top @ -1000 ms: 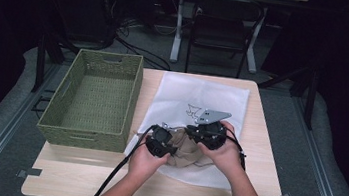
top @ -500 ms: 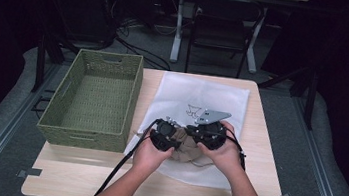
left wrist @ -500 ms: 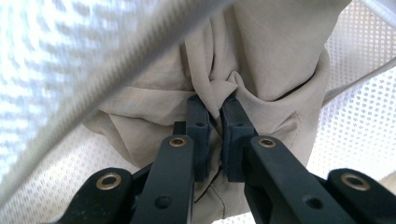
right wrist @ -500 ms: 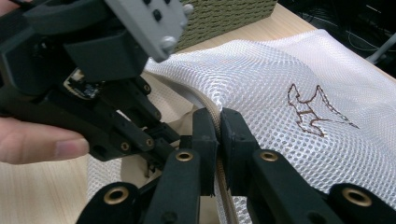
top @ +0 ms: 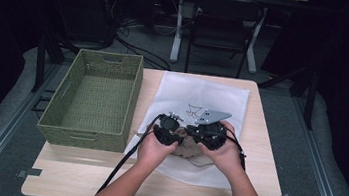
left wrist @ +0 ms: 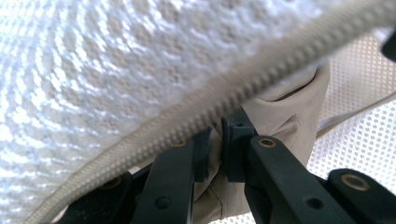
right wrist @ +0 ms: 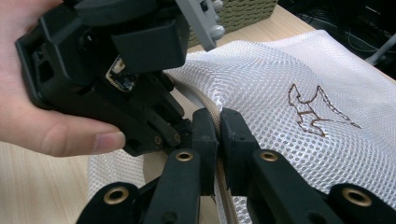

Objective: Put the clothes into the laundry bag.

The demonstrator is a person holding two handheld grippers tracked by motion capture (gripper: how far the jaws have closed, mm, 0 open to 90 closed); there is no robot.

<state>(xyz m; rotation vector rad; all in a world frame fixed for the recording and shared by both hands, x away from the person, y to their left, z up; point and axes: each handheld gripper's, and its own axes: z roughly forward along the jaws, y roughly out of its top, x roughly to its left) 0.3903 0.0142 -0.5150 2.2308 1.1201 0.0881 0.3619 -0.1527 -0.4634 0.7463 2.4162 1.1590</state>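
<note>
A white mesh laundry bag (top: pixel 203 94) with a brown embroidered mark (right wrist: pixel 313 112) lies flat on the table. A beige cloth (top: pixel 187 147) sits at its near, zippered mouth. My left gripper (top: pixel 177 134) is shut on a fold of that beige cloth (left wrist: pixel 285 112), just under the bag's zipper edge (left wrist: pixel 261 70). My right gripper (top: pixel 197 134) is shut on the zipper edge (right wrist: pixel 205 100), its pads (right wrist: pixel 233 130) pinching it. The two grippers nearly touch. A hand (right wrist: pixel 46 126) wraps the left gripper's body close in front of the right one.
A green woven basket (top: pixel 86 135) stands at the table's left, beside the bag. Bare wood of the table (top: pixel 102 180) runs along the near edge. Cables trail off the front from the left gripper. Chairs and table legs stand on the dark floor beyond.
My left gripper has shifted right and a little away from the person, closing in on the right gripper. The right gripper has kept its place.
</note>
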